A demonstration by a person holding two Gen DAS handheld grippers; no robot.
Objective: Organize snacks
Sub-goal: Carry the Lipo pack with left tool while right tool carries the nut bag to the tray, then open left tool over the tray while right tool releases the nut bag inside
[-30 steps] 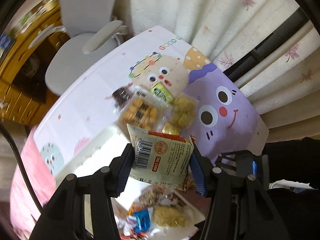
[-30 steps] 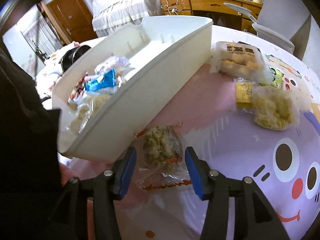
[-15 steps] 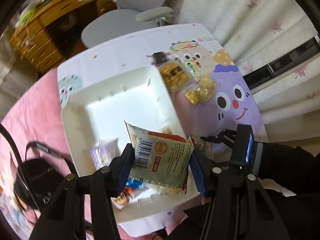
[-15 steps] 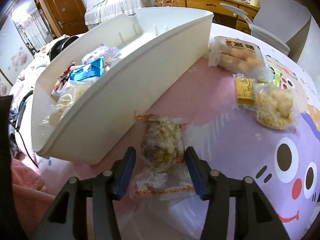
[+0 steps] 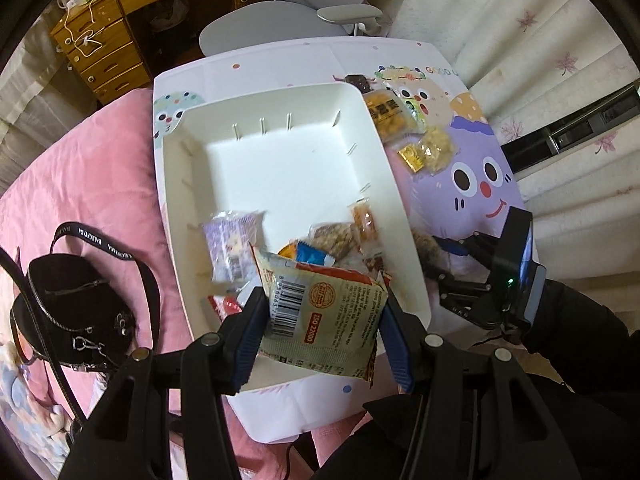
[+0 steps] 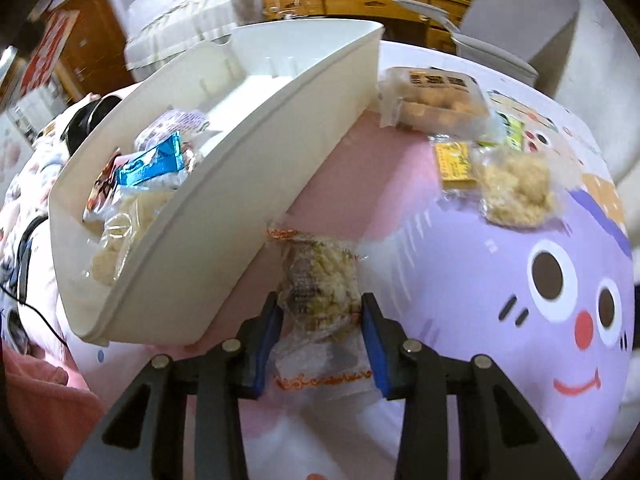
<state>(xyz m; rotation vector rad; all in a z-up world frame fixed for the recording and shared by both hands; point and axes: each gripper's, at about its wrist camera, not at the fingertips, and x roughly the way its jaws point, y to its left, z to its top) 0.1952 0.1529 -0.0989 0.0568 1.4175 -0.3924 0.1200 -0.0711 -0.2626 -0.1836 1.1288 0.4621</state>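
My left gripper (image 5: 324,328) is shut on a beige snack packet with a barcode (image 5: 320,320), held above the near end of the white bin (image 5: 280,160). The bin holds several wrapped snacks at its near end. My right gripper (image 6: 322,328) straddles a clear rice-crisp packet (image 6: 316,284) lying on the table beside the bin wall (image 6: 240,200); its pads are close on both sides of the packet. The right gripper also shows in the left wrist view (image 5: 480,280). More snacks lie past the bin: a biscuit pack (image 6: 436,100), a yellow packet (image 6: 454,160), a clear crumble packet (image 6: 516,188).
A grey chair (image 5: 280,28) stands at the table's far end with a wooden dresser (image 5: 104,52) behind. A black handbag (image 5: 68,312) lies on pink bedding left of the table. Curtains (image 5: 520,20) hang on the right.
The left gripper rose and swung back over the bin with the beige packet. The right gripper moved forward around the clear packet and narrowed on it.
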